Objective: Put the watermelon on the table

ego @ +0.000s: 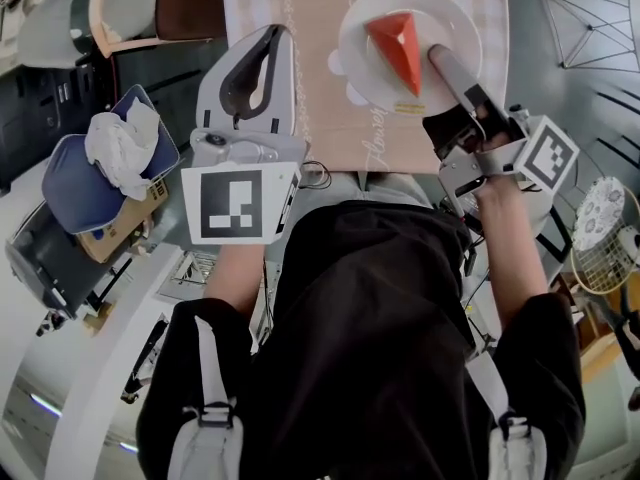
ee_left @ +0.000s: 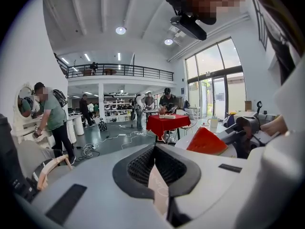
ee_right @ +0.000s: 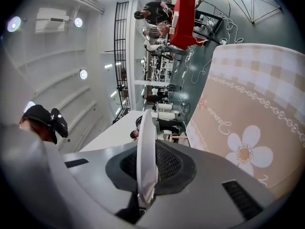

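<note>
A red wedge of watermelon point(ego: 398, 46) lies on a white plate point(ego: 452, 16) held over the table with the peach flowered cloth point(ego: 320, 98). My right gripper point(ego: 441, 61) is shut on the plate's near rim. In the right gripper view the rim point(ee_right: 145, 147) stands edge-on between the jaws, with the cloth point(ee_right: 248, 128) to the right. My left gripper point(ego: 272, 36) hovers over the cloth left of the plate, jaws together and holding nothing. The left gripper view shows the watermelon point(ee_left: 206, 142), the plate point(ee_left: 234, 151) and the right gripper point(ee_left: 244, 133) to its right.
A blue seat with a white cloth point(ego: 120, 148) and a cardboard box point(ego: 125, 223) sit left of me. A dark chair point(ego: 190, 3) stands at the table's far left. A white fan point(ego: 605, 233) is at the right. People and a red-draped table point(ee_left: 167, 122) fill the hall behind.
</note>
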A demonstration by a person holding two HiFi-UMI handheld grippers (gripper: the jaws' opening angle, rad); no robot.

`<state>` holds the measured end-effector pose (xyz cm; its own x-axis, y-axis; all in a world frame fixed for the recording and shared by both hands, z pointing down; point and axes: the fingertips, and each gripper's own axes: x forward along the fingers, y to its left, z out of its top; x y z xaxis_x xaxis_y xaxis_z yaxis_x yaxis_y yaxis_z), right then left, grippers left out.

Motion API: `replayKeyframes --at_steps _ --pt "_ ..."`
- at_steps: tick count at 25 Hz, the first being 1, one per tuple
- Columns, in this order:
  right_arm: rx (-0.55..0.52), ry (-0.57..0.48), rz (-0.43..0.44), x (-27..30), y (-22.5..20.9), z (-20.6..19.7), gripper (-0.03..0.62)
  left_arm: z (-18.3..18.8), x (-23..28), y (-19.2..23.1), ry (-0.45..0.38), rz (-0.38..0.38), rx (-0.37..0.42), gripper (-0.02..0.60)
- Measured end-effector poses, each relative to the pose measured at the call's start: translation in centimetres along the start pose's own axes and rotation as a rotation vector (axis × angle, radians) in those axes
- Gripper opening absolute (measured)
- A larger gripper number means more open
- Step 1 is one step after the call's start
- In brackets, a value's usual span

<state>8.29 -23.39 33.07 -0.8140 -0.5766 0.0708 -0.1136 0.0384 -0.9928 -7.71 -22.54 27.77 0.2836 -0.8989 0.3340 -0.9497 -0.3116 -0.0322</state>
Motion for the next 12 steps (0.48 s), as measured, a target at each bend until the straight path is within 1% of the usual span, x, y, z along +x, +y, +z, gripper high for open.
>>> replayKeyframes --at_steps 4,7,12 --pt "0.006 0.009 -0.006 0.1 -0.9 -0.1 0.028 -0.4 0.4 0.0 -0.002 0.006 -0.019 0.011" --pt "0.003 0.012 -0.009 0.4 -1.5 -0.2 0.028 -1.0 0.6 0.3 0.008 0.006 -0.017 0.012" --pt "0.005 0.008 -0.025 0.9 -3.0 0.0 0.028 -2.1 1.3 0.2 0.022 -0.002 -0.043 0.012"
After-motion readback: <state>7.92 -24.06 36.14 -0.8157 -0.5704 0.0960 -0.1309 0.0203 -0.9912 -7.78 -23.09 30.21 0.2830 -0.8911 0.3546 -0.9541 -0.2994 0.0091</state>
